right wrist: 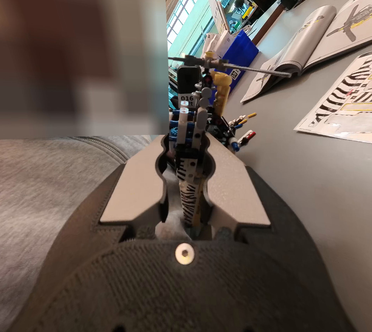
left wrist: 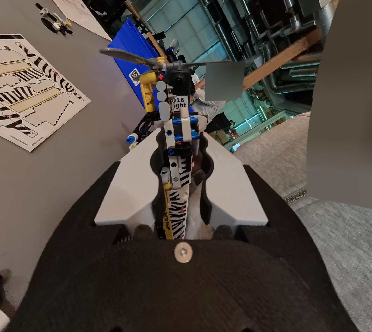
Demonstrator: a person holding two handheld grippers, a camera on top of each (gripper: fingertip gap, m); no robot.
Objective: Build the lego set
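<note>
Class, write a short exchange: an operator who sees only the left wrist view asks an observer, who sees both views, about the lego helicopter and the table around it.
Operator: I see the lego helicopter between the left gripper's fingers, and a sticker sheet. Is a manual out?
Observer: Yes, an open instruction booklet lies on the table, beyond the sticker sheet.
Operator: Where is the right gripper? I see only its camera body.
Observer: Its fingers flank the helicopter's zebra-striped end, opposite yours.
</note>
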